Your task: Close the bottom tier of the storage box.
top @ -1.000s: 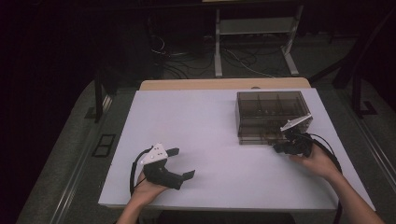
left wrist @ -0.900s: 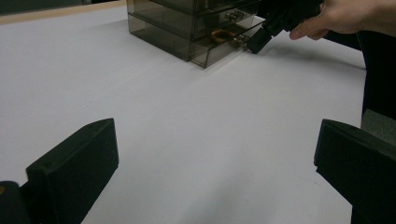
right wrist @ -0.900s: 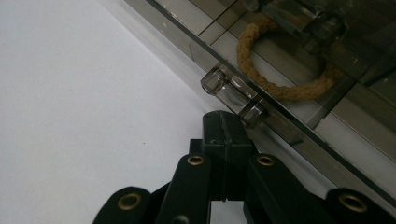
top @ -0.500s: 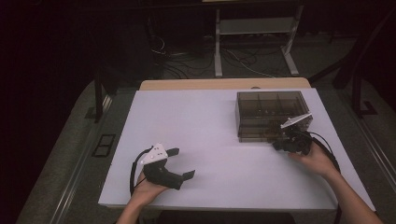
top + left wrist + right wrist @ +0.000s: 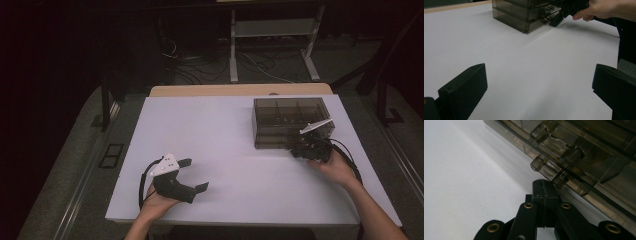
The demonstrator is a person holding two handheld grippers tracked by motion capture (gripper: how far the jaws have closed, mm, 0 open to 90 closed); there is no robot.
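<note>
1. A smoky, see-through dark plastic drawer box (image 5: 290, 120) with small clear knobs (image 5: 537, 163) along its front stands on the far right part of the white table (image 5: 225, 135). It is right in front of the right claw's tips.
2. The right gripper (image 5: 300, 149) is held low by the person's right hand (image 5: 336, 167), with a grey plate on top and a black cable looping round behind the wrist. Its jaws are pressed flat together with nothing between them.
3. In the right gripper view, the closed tips (image 5: 544, 186) sit at the box's lower front edge, just beside one clear knob (image 5: 560, 179). Whether they touch it cannot be told.
4. From the left gripper view, the same box (image 5: 524, 15) lies far ahead and slightly to the left, with the right hand (image 5: 604, 8) and its black gripper (image 5: 566, 11) at the box's right-hand corner.
5. The left gripper (image 5: 192, 175), held by the left hand (image 5: 157, 200) near the table's front left, is well apart from the box. Its jaws are spread wide with bare white table between them, and they grip nothing.
6. Beyond the table, the dark floor carries tangled cables (image 5: 200, 62) and a pale metal stand (image 5: 272, 35).
</note>
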